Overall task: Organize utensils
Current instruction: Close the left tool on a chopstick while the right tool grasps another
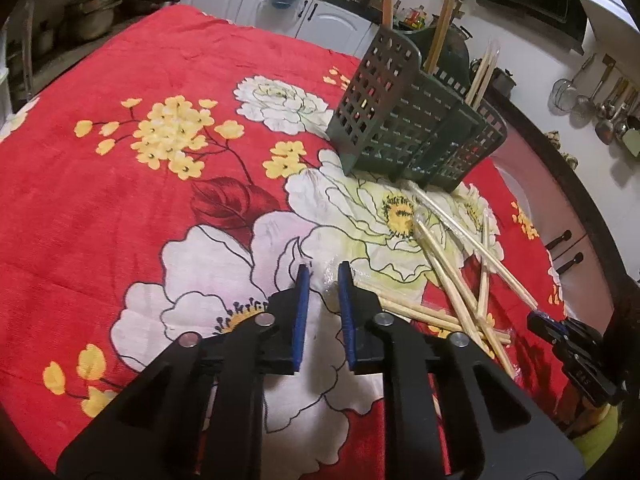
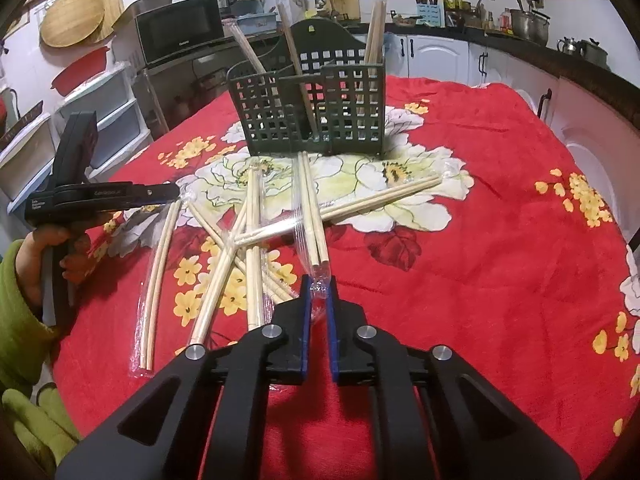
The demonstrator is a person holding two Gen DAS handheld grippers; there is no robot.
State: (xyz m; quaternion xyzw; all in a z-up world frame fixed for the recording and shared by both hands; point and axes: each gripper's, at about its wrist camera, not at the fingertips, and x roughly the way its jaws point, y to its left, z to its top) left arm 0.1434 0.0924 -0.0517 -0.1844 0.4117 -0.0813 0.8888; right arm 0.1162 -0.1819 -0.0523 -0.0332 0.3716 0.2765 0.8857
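Red floral cloth covering the counter. Background, right wrist view: black microwave, round wooden boards on the wall, red bowl, stacked plastic drawers, white cabinets, metal pots. Left wrist view: ladles and strainers hanging on the wall

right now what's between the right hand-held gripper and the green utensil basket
In the right wrist view, one wrapped chopstick pair spans the stretch from the right hand-held gripper, which pinches its near end, to the basket; another pair lies across it.
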